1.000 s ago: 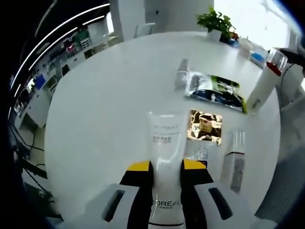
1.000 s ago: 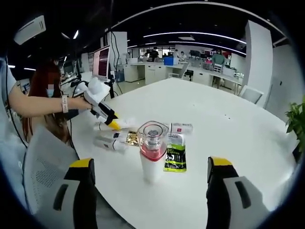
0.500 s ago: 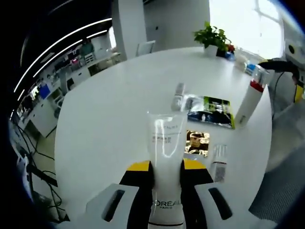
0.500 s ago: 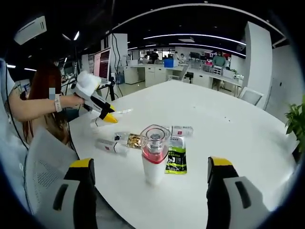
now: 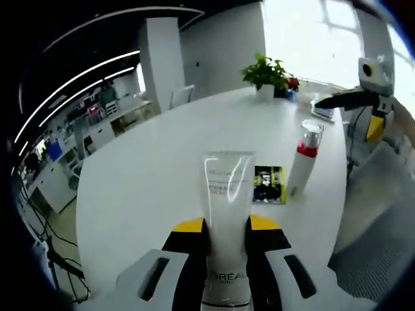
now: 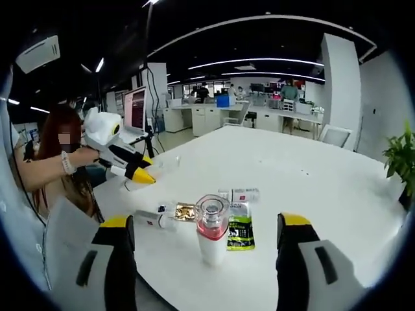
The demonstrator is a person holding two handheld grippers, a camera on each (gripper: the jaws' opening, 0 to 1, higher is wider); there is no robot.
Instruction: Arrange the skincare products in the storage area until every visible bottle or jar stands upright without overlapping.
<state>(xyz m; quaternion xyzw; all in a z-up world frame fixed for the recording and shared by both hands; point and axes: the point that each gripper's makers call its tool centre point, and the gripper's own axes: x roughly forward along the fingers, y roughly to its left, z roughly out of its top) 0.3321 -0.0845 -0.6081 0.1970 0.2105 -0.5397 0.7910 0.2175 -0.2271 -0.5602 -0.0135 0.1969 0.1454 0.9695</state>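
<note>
Tube (image 5: 226,214) is pinched by the left tongs (image 5: 225,228) above the table (image 5: 142,188); right tongs (image 6: 202,228) are spread behind an upright bottle (image 6: 211,230).

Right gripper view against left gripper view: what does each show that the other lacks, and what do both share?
Right gripper view alone: a gold packet, a small lying bottle and a lying tube on the table, with the right gripper open. Left gripper view alone: the L'Oreal tube close up, clamped in the left gripper. Both: the white round table, the upright red-collared bottle and the green sachet.
</note>
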